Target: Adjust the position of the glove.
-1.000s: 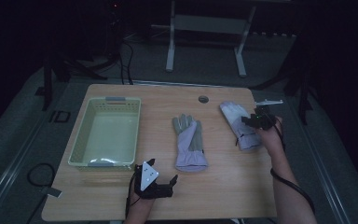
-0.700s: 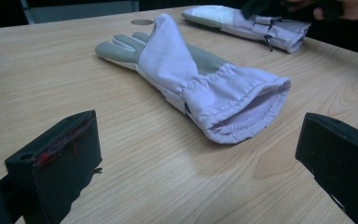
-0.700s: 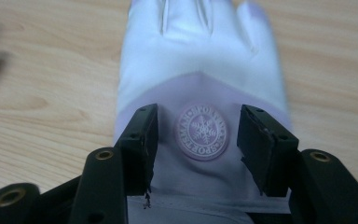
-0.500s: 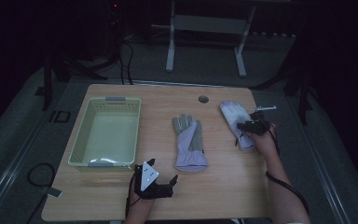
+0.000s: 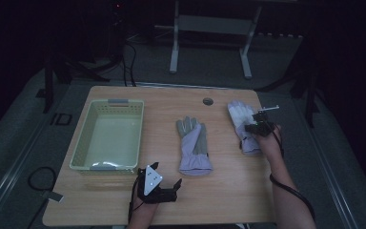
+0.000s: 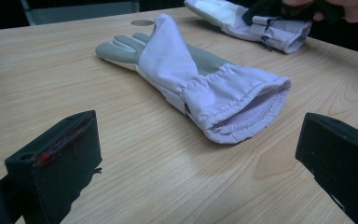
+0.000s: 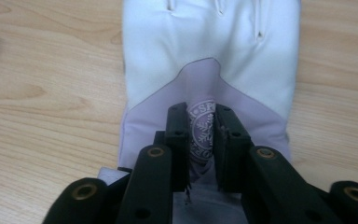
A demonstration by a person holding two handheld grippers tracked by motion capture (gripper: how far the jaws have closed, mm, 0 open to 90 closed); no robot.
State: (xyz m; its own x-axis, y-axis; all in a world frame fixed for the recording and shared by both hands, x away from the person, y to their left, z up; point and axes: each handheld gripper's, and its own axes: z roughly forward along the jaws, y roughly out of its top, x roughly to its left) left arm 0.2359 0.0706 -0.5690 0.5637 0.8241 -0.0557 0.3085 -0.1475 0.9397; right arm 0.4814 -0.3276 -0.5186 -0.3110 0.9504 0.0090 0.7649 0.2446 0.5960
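Two pale lilac gloves lie on the wooden table (image 5: 228,191). The middle glove (image 5: 194,143) (image 6: 186,70) lies flat with its grey palm up and its cuff opening toward my left gripper (image 5: 166,174) (image 6: 196,126). That gripper rests open near the table's front edge, a short way from the cuff. The right glove (image 5: 240,117) (image 7: 209,46) lies near the right edge. My right gripper (image 5: 255,128) (image 7: 201,114) points down on its cuff end. Its jaws have just been closing and now pinch a raised fold of fabric with a round logo.
A pale green plastic basket (image 5: 83,143) stands at the table's left, with nothing in it. A round cable hole (image 5: 208,101) sits near the far edge. A metal stand (image 5: 209,28) rises beyond the table on the dark floor.
My right hand has dropped a little toward the near end of the right glove, and its jaws have narrowed onto the fabric. The left gripper and the middle glove have stayed put.
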